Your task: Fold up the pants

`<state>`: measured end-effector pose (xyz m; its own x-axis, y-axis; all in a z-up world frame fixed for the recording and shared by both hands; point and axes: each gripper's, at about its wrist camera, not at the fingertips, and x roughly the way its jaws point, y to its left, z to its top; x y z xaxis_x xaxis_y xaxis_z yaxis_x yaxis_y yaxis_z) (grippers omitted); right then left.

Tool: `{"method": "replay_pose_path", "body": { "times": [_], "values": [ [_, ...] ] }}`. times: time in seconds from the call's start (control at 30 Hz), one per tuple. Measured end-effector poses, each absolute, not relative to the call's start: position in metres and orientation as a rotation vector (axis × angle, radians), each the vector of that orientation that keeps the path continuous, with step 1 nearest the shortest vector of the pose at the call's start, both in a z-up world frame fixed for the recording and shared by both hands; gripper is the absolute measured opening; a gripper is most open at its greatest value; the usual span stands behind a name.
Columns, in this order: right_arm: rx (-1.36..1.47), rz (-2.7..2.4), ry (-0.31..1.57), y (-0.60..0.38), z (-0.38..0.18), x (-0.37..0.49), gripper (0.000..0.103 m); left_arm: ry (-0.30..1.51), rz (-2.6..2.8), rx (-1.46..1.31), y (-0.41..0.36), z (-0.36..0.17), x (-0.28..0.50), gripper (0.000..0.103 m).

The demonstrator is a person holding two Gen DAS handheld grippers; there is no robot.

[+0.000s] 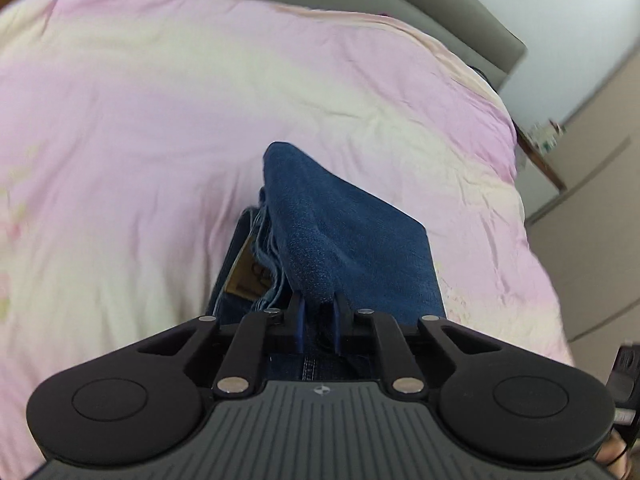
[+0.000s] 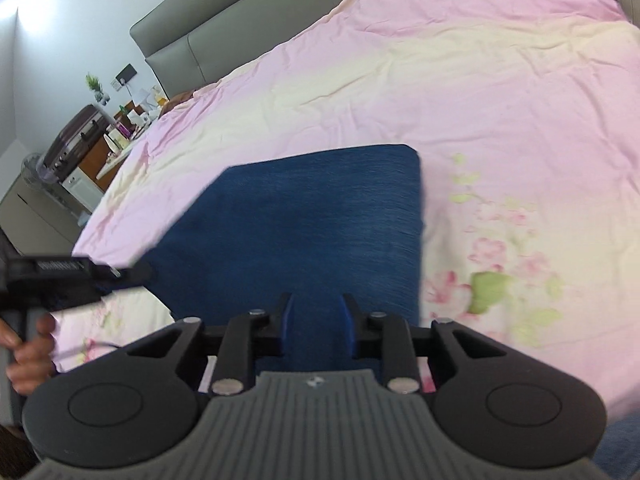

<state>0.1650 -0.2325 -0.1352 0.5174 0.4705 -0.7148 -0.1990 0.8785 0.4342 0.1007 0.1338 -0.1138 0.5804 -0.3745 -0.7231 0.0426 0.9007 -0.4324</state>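
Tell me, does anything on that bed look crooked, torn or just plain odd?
Nothing looks damaged or spilled. The dark blue denim pants are lifted off the wrinkled pink floral bedspread mid-fold, pinched by the left gripper and right gripper. In the left wrist view the fabric bunches unevenly, showing its tan waistband patch.

Pink floral bedspread, grey headboard, cluttered nightstand
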Motion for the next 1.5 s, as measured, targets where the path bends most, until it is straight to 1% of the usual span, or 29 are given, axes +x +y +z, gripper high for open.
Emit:
{"method": "replay_pose_path", "body": {
  "times": [0.1,0.17,0.23,0.37,0.43,0.57,0.73,0.77,0.8,0.83,0.9,1.0,1.07,1.1,1.13,1.17,1.23,1.33,1.37,1.4,1.43,1.5],
  "values": [
    [0.274,0.433,0.960,-0.238,-0.144,0.153,0.022,0.978,-0.220,-0.266,0.127,-0.117,0.108,0.014],
    [0.240,0.441,0.976,-0.232,-0.155,0.149,0.022,1.042,-0.184,-0.216,0.129,-0.138,0.119,0.014],
    [0.193,0.436,0.991,-0.223,-0.169,0.149,0.019,1.094,-0.147,-0.187,0.134,-0.159,0.127,0.014],
    [0.155,0.431,1.035,-0.209,-0.205,0.151,0.017,1.188,-0.106,-0.195,0.136,-0.192,0.136,0.015],
    [0.115,0.429,1.049,-0.204,-0.216,0.154,0.014,1.224,-0.093,-0.181,0.134,-0.199,0.140,0.016],
    [0.029,0.435,1.058,-0.195,-0.231,0.154,0.014,1.285,-0.081,-0.129,0.126,-0.211,0.149,0.017],
    [0.054,0.434,1.067,-0.199,-0.239,0.159,0.012,1.288,-0.079,-0.089,0.120,-0.212,0.147,0.018],
    [0.060,0.436,1.068,-0.201,-0.241,0.160,0.012,1.284,-0.076,-0.082,0.120,-0.210,0.145,0.019],
    [0.059,0.437,1.066,-0.201,-0.240,0.160,0.012,1.278,-0.071,-0.075,0.120,-0.208,0.143,0.022],
    [0.052,0.438,1.062,-0.201,-0.238,0.159,0.012,1.271,-0.061,-0.071,0.120,-0.205,0.141,0.029],
    [0.048,0.436,1.052,-0.202,-0.233,0.156,0.012,1.243,-0.043,-0.046,0.118,-0.196,0.135,0.036],
    [0.066,0.443,1.028,-0.208,-0.222,0.151,0.018,1.188,-0.048,0.009,0.111,-0.181,0.124,0.039],
    [0.100,0.441,1.011,-0.216,-0.213,0.149,0.027,1.162,-0.055,0.019,0.108,-0.174,0.119,0.047],
    [0.112,0.435,0.997,-0.220,-0.209,0.149,0.033,1.145,-0.067,0.017,0.106,-0.169,0.118,0.055],
    [0.122,0.430,0.981,-0.223,-0.204,0.150,0.035,1.129,-0.075,0.017,0.106,-0.166,0.117,0.061],
    [0.130,0.426,0.970,-0.225,-0.201,0.152,0.037,1.115,-0.079,0.019,0.108,-0.162,0.117,0.062],
    [0.159,0.414,0.953,-0.231,-0.194,0.158,0.051,1.097,-0.086,0.021,0.110,-0.157,0.122,0.063],
    [0.197,0.396,0.942,-0.240,-0.192,0.174,0.059,1.083,-0.115,-0.011,0.115,-0.153,0.133,0.064],
    [0.208,0.390,0.945,-0.242,-0.194,0.180,0.060,1.081,-0.127,-0.031,0.114,-0.152,0.143,0.066],
    [0.221,0.386,0.951,-0.244,-0.195,0.187,0.061,1.081,-0.136,-0.053,0.117,-0.154,0.149,0.072],
    [0.236,0.382,0.959,-0.246,-0.197,0.194,0.063,1.083,-0.137,-0.077,0.122,-0.157,0.153,0.075],
    [0.276,0.375,0.975,-0.245,-0.201,0.209,0.064,1.087,-0.149,-0.146,0.133,-0.166,0.167,0.075]
  ]
}}
